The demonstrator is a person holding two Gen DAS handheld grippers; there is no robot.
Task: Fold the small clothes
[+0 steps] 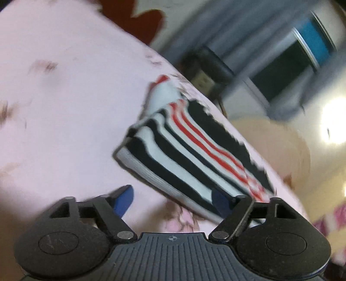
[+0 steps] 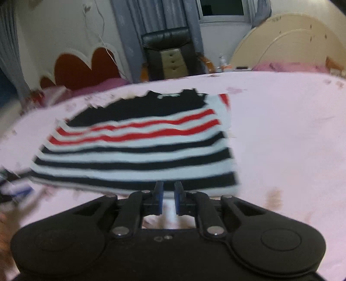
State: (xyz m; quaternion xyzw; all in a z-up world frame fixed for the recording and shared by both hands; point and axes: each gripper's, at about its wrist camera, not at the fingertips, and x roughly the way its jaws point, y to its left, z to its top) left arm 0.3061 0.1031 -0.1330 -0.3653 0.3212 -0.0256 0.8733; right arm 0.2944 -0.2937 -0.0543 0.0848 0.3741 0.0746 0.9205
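Pink floral bedsheet (image 2: 281,129) carries folded black-white-red striped knit top (image 2: 138,147). Right gripper (image 2: 168,190) jaws nearly together, pinching nothing; left gripper (image 1: 173,194) jaws spread. Fold looks complete; next, likely smoothing.

Folded shirt (image 2: 138,147) lay flat on bed (image 2: 292,134), left of middle in right wrist view. Right tool (image 2: 168,195) sat just before shirt's near edge, at about its middle. Left tool (image 1: 173,198) stood at shirt's (image 1: 194,155) corner, one finger (image 1: 124,200) over bare bed (image 1: 64,97), other (image 1: 220,201) at shirt's edge. Chair (image 2: 170,54) stood behind bed, window (image 2: 222,8) above it. Headboard (image 2: 287,43) rose behind bed's far right part; pillow (image 2: 289,67) lay before it.
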